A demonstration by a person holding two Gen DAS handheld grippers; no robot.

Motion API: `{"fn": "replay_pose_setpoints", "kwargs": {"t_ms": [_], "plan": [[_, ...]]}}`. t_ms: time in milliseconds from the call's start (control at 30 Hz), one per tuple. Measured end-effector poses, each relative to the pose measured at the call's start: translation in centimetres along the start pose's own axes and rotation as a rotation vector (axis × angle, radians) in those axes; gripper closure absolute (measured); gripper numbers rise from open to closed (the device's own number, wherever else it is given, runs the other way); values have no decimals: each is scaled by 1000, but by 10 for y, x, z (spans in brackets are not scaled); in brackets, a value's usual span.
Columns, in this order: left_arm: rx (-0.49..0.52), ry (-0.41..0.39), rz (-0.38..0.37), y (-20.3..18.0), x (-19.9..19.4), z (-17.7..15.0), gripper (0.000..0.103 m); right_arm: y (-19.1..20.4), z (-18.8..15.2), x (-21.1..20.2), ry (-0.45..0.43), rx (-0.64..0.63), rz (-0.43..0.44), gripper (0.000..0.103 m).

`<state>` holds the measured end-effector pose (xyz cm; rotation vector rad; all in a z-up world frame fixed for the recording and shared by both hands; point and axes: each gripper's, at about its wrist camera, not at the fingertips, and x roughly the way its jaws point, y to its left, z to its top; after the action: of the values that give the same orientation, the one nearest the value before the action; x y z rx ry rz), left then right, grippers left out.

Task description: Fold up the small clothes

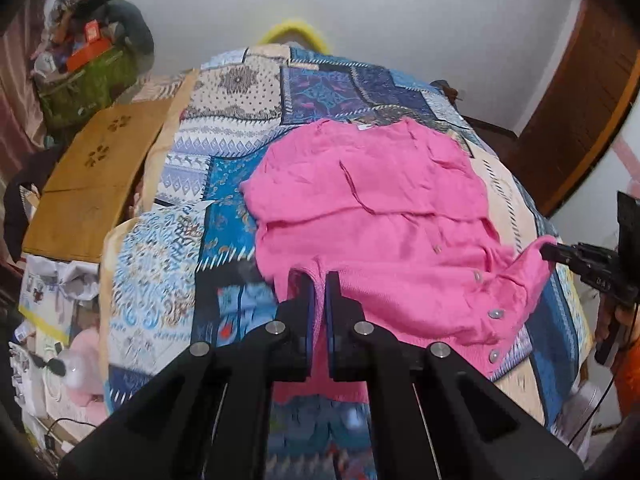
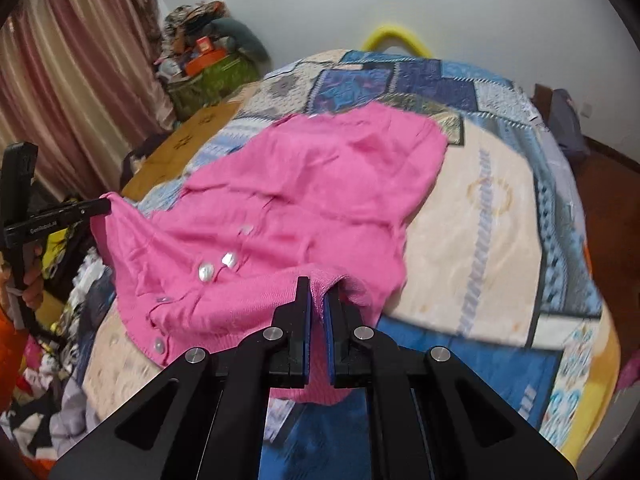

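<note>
Black linkage arms fill the foreground as the left claw (image 1: 319, 280) pinches one corner of the ribbed hem of a pink cardigan (image 1: 372, 208), its blue-lined fingers closed narrowly on the knit; the right claw (image 2: 319, 286) grips the opposite hem corner in the same way, the cloth bunched between its pads. The cardigan lies spread on a patchwork quilt (image 1: 224, 152) covering a bed, collar end away from the cameras, its pale buttons (image 2: 206, 270) running along the near front edge, with the hem lifted slightly off the quilt between the two claws. The step in hand appears to be carrying the hem up and over toward the collar for a crosswise fold. Done well, that would mean raising both corners together and level, keeping the knit taut between them so the button edge does not twist, then laying the hem square on the shoulders before letting go; uneven pull would likely drag the soft body of the garment across the quilt. Beside the bed stand a brown cardboard sheet (image 1: 96, 176) and a green basket (image 1: 86, 84) heaped with oddments, pink curtains (image 2: 76, 72) hang along one side, a yellow curved object (image 2: 396, 40) shows beyond the far edge against a white wall, and loose clothing litters the floor.
</note>
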<state>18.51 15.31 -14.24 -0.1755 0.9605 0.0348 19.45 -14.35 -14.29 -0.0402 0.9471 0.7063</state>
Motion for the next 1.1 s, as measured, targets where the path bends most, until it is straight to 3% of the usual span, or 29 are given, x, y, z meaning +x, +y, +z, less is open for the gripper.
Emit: {"fn": "replay_pose_setpoints", "kwargs": {"t_ms": [133,200,267,333,567,633,733,800,867,900,933,1100], "plan": [[-68,44,18,15,23,8,95,-12,7,11,16,49,-19,94],[-97,62,8,24,28,4,85,-17,6,12,30,66,-18,82],[-108,72,7,30,30,-4,65,-21,-1,10,30,74,-20,71],[-102,85,18,34,32,-15,64,-24,-7,9,40,75,-26,64],[-121,169,-35,43,44,-53,63,-29,-39,27,133,82,-27,64],[-135,161,-45,43,45,-60,62,-29,-46,38,167,90,-17,64],[-141,139,-42,40,43,-63,62,-26,-51,40,146,84,-17,65],[-134,142,-46,37,42,-64,64,-24,-51,38,152,84,7,86],[-115,142,-50,34,38,-67,79,-19,-49,37,157,74,27,94],[-111,142,-57,33,36,-67,85,-14,-49,35,156,51,20,95],[-110,148,-79,31,34,-69,98,-11,-49,32,149,32,14,95],[-101,109,-39,28,18,-67,98,-6,-43,16,100,40,39,96]]}}
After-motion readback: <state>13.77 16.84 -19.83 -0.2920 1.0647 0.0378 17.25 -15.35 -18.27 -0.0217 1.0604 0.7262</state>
